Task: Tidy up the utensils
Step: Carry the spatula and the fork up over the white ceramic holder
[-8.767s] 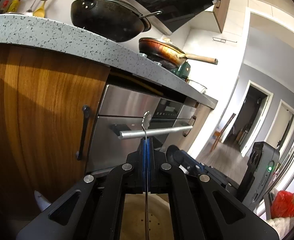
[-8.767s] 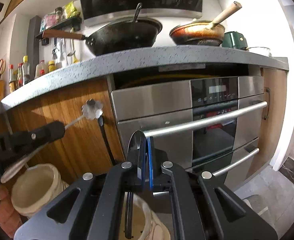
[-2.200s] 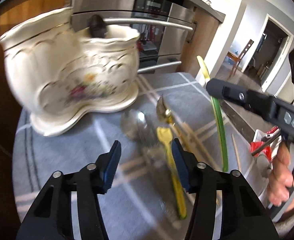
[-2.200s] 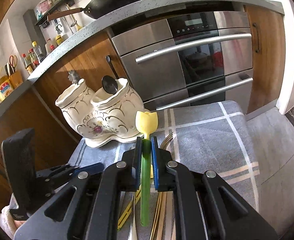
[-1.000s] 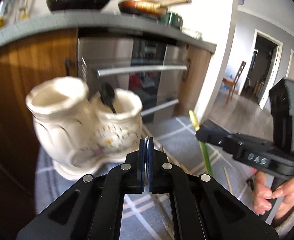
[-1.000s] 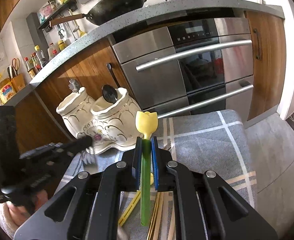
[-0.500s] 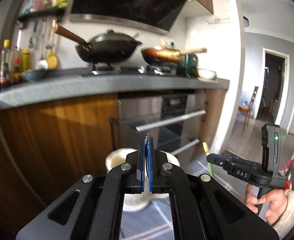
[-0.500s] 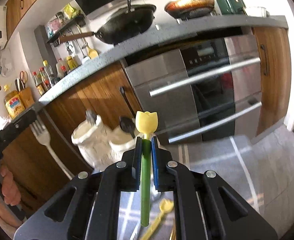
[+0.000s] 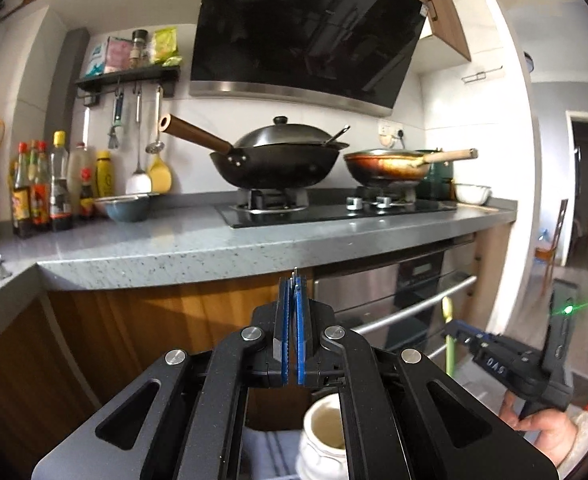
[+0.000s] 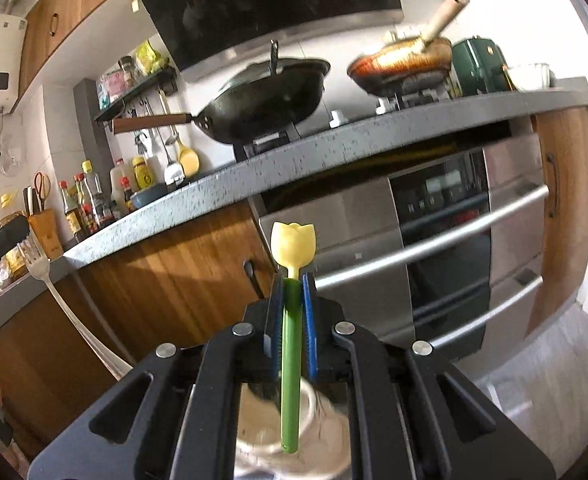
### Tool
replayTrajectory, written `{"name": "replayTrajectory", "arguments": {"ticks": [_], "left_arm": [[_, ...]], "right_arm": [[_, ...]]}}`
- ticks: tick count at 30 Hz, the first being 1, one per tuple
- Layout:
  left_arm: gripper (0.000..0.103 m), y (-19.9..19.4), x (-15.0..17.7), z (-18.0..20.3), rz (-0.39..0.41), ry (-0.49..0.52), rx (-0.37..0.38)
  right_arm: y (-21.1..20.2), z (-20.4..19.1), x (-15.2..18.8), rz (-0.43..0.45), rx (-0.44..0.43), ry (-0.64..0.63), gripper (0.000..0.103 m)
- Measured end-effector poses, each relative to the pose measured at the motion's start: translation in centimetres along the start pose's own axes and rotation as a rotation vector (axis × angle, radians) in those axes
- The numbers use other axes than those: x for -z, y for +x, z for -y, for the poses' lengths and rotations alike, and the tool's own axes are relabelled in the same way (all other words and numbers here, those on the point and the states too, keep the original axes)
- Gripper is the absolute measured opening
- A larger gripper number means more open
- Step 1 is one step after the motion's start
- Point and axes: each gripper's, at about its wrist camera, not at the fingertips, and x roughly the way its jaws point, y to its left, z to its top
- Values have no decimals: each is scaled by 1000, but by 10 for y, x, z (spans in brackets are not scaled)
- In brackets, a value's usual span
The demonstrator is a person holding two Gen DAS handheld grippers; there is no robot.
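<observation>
My left gripper (image 9: 292, 280) is shut on a silver fork, seen edge-on between its blue pads; the fork (image 10: 40, 266) shows clearly at the left of the right wrist view, tines up. My right gripper (image 10: 292, 280) is shut on a green-handled utensil with a yellow tulip-shaped head (image 10: 292, 245), held upright. Its handle end hangs over the blurred mouth of the white ceramic holder (image 10: 325, 432). The holder (image 9: 321, 432) also shows below the left gripper. The right gripper with the green utensil (image 9: 447, 336) appears at the right of the left wrist view.
A grey counter (image 9: 214, 248) carries a black wok (image 9: 278, 164), a copper pan (image 9: 389, 166) and bottles (image 9: 42, 192). A steel oven (image 10: 433, 256) with bar handles sits below. A grey checked cloth (image 9: 270, 456) lies under the holder.
Both grippers have risen and tilted upward, so the holder now sits low behind their frames. The green utensil's end has come over the holder's mouth.
</observation>
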Motion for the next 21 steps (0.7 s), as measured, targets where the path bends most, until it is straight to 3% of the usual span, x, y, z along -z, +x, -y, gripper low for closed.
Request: {"name": "replayTrajectory", "arguments": {"ticks": [5, 10, 17, 21], "left_arm": [[3, 23, 15, -4, -47, 22, -21], [3, 41, 32, -1, -90, 64, -33], [5, 64, 61, 20, -186, 151, 14], [5, 69, 69, 22, -222, 133, 69]], "right_arm": [[16, -4, 7, 26, -22, -18, 9], [31, -9, 20, -7, -23, -62, 9], [34, -13, 37, -95, -27, -129, 9], [21, -15, 40, -121, -32, -157, 9]]}}
